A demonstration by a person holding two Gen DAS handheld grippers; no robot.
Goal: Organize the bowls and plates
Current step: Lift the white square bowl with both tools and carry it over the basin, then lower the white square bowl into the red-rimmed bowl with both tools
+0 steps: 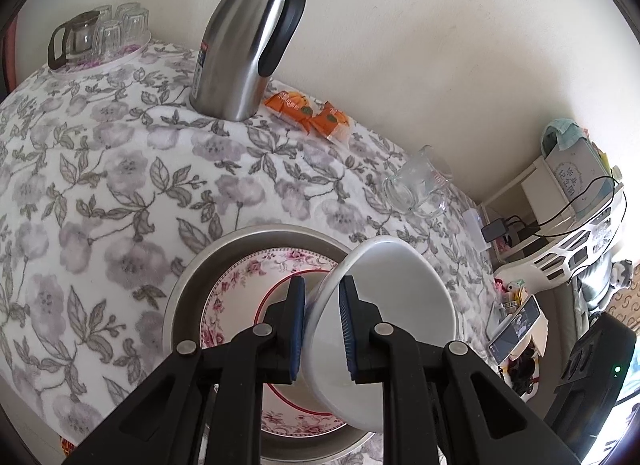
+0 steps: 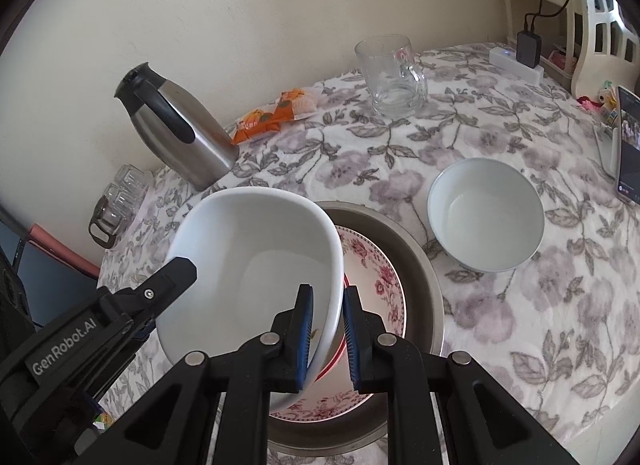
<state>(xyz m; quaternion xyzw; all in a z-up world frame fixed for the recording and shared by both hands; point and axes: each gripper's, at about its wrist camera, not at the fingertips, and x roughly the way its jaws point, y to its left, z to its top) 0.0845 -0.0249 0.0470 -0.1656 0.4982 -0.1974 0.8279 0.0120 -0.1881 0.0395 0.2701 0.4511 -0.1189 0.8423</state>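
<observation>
Risk of slip: both grippers, left [image 1: 322, 329] and right [image 2: 327, 335], fingers clamped on tilted white ceramic bowl [image 2: 256, 261] rim above floral-rimmed plate [image 2: 384, 285], lower centre.

A lived-in home; the worktop wears a floral tablecloth [image 2: 500, 305]; a steel thermal carafe [image 1: 244, 45], glass mug [image 2: 394, 81], orange snack packets [image 1: 310, 115] and cluttered white shelving [image 1: 560, 201] alongside.

The right gripper [image 2: 326, 329] and left gripper [image 2: 176, 269] pinch a tilted white bowl [image 2: 256, 261] above the floral plate [image 2: 384, 285]; another bowl [image 2: 486, 213] sits right.
</observation>
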